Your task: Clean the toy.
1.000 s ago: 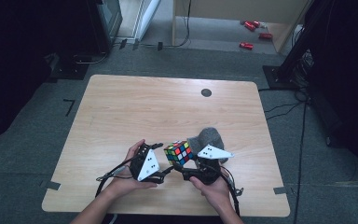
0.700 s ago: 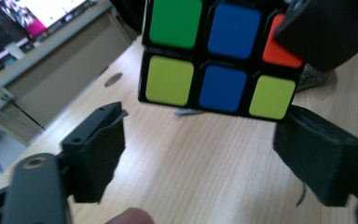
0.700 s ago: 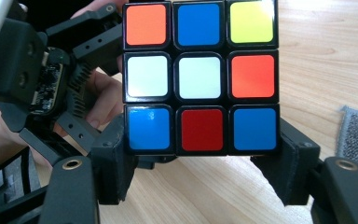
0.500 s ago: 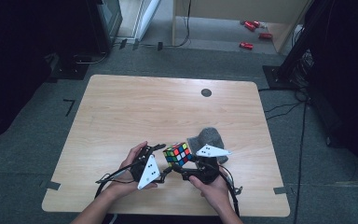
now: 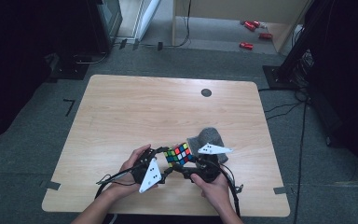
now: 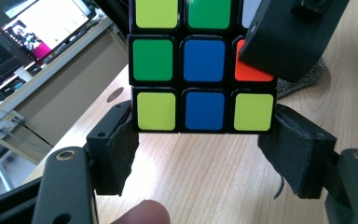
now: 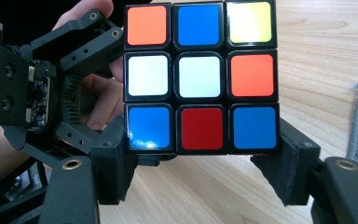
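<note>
Glossy stickered cube [image 5: 177,154] sits gripped between both padded tools, left tool [image 5: 164,162] just closing, right tool [image 5: 186,164].

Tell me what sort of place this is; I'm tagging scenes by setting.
Probably a lab or workshop: a bare wooden table on grey carpet, floor cables, and lit monitors on a side desk.

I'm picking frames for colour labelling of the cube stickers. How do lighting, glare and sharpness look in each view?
High view: dim, dark surroundings, the cube small and soft. Left gripper view: cube sharp and evenly lit, the screen behind blurred and bright. Right gripper view: stickers crisp, slight glare on the lower-left blue sticker.
</note>
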A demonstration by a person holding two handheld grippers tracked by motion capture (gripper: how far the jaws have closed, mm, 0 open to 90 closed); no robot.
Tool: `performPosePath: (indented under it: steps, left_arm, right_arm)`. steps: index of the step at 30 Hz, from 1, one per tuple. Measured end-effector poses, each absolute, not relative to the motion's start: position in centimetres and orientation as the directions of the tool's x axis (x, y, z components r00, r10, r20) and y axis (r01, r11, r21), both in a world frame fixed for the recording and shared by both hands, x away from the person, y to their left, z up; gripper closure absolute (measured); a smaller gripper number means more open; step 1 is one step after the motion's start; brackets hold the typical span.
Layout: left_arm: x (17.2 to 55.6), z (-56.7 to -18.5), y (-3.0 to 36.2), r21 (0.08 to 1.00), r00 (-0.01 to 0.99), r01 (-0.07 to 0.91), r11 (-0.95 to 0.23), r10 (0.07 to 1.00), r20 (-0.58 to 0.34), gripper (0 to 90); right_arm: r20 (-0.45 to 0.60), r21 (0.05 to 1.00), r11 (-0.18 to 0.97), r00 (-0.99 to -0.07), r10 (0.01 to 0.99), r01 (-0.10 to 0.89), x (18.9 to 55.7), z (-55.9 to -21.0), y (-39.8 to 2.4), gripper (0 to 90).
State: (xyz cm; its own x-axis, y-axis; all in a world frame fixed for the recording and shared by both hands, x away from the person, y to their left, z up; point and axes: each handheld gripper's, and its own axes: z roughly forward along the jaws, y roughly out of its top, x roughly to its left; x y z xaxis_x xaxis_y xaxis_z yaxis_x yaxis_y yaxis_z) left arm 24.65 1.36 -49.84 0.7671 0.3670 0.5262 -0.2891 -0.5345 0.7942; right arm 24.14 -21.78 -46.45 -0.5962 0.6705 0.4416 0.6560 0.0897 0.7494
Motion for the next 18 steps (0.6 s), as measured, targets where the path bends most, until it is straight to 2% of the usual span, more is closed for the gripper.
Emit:
performPosePath:
  steps: [8,18]
  left_arm:
    - [24.53,-49.88,1.3,0.788,0.764,-0.296,-0.54,0.361,0.534,34.0]
    - [24.55,-49.6,1.38,0.805,0.786,-0.273,-0.528,0.36,0.503,34.7]
  right_arm:
    - [0.47,0.731,0.079,-0.584,0.662,0.678,24.4,-46.68,-21.97,34.4]
    - [0.523,0.716,0.047,-0.579,0.625,0.696,24.77,-46.9,-22.48,33.0]
